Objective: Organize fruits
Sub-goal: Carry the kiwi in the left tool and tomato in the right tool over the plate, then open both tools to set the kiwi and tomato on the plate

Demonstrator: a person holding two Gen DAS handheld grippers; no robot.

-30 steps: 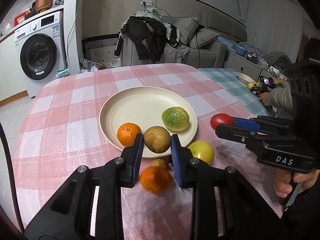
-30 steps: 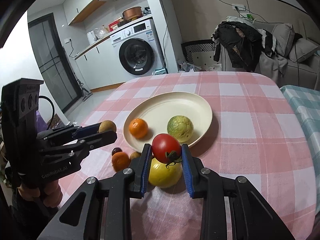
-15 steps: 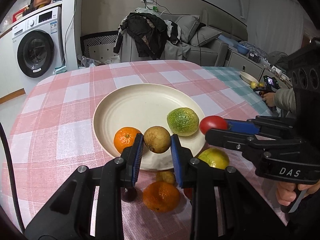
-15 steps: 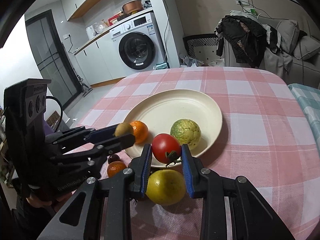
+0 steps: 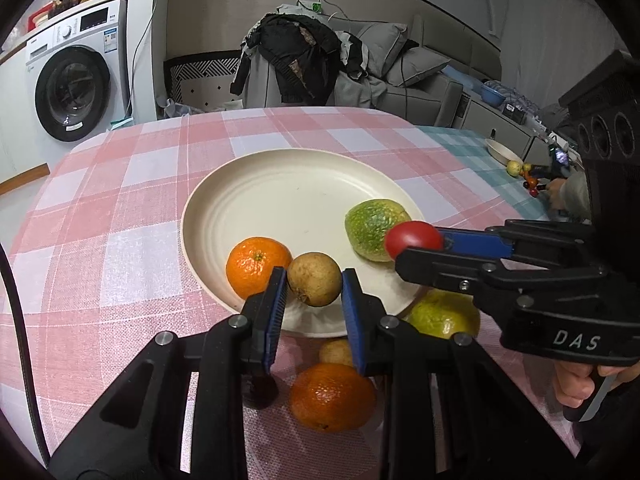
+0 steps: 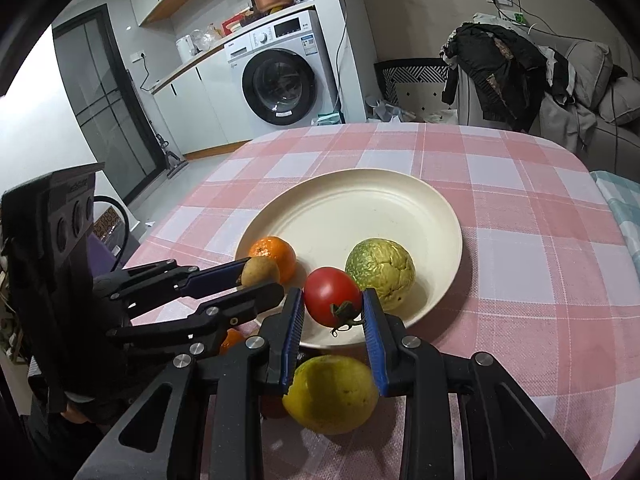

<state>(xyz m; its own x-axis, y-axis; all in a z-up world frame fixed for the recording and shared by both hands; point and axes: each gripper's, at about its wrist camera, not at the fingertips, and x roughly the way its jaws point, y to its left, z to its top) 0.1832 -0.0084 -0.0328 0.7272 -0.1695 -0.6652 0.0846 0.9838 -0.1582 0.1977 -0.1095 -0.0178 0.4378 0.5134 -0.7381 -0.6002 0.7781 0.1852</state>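
My left gripper (image 5: 314, 280) is shut on a brown round fruit (image 5: 315, 278) over the near rim of the cream plate (image 5: 280, 184). An orange (image 5: 256, 264) and a green bumpy fruit (image 5: 372, 226) lie in the plate. Over the plate's near edge my right gripper (image 6: 332, 300) is shut on a red tomato (image 6: 331, 295), beside the green bumpy fruit (image 6: 380, 268). In the right wrist view the left gripper (image 6: 260, 276) comes in from the left with the brown fruit (image 6: 260, 271) next to the orange (image 6: 274, 254).
On the pink checked cloth in front of the plate lie a yellow-green fruit (image 6: 330, 394), a second orange (image 5: 332, 396), a small brown fruit (image 5: 335, 352) and a dark small fruit (image 5: 260, 390). A second table (image 5: 500, 152) with a bowl stands to the right.
Both grippers have moved forward and lower, from the loose fruit on the cloth to over the plate's near edge, each still holding its fruit.
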